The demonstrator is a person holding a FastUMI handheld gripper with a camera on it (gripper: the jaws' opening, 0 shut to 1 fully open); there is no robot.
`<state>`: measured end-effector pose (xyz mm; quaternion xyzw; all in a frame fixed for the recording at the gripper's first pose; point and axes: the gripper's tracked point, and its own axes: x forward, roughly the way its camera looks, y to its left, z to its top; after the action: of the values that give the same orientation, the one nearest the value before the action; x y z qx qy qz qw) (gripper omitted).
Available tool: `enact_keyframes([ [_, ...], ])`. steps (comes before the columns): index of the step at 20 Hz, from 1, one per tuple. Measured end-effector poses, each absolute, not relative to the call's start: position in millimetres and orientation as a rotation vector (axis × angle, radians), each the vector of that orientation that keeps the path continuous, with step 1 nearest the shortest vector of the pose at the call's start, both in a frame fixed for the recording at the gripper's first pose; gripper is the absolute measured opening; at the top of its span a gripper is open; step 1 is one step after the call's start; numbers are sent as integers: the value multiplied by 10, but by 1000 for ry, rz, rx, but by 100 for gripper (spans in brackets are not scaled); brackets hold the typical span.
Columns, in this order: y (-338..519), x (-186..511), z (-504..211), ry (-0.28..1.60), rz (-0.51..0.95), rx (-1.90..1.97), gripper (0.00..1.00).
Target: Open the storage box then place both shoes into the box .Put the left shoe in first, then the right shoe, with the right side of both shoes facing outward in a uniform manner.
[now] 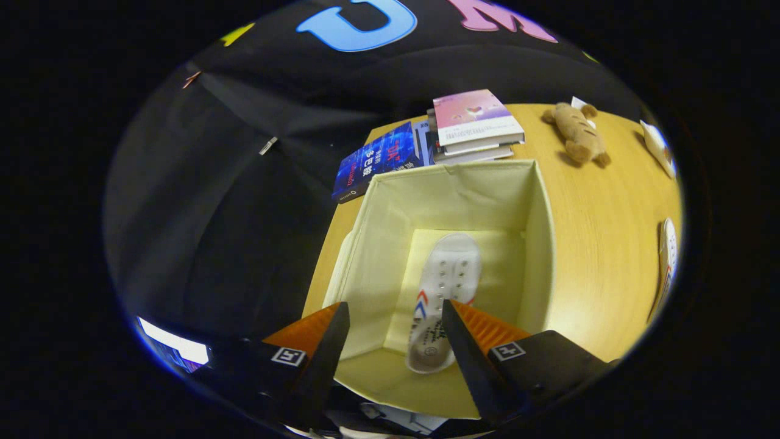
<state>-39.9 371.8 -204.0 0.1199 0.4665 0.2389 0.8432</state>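
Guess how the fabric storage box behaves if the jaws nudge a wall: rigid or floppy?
Probably soft-sided: the storage box looks like thin cloth-covered panels, so a wall would likely flex inward rather than resist. Likely light too, with just one white shoe inside, so it may slide on the smooth wooden table. The gripper hangs open above it.

A light wooden table (603,244) stands against a black cloth wall (244,152). On its far side lie a stack of books (475,125), a blue book (375,161) and a brown plush toy (577,135)
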Motion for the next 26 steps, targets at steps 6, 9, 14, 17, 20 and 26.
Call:
enact_keyframes([
  [6,2585,-383,-1556,811,464,151,99],
  [9,1933,-316,-1486,772,414,114,99],
  [14,744,-254,-1652,752,331,19,99],
  [17,62,-283,-1847,774,300,-33,99],
  [20,-511,-324,-2099,811,283,-52,99],
  [26,-1266,-282,-2659,886,265,-117,99],
])
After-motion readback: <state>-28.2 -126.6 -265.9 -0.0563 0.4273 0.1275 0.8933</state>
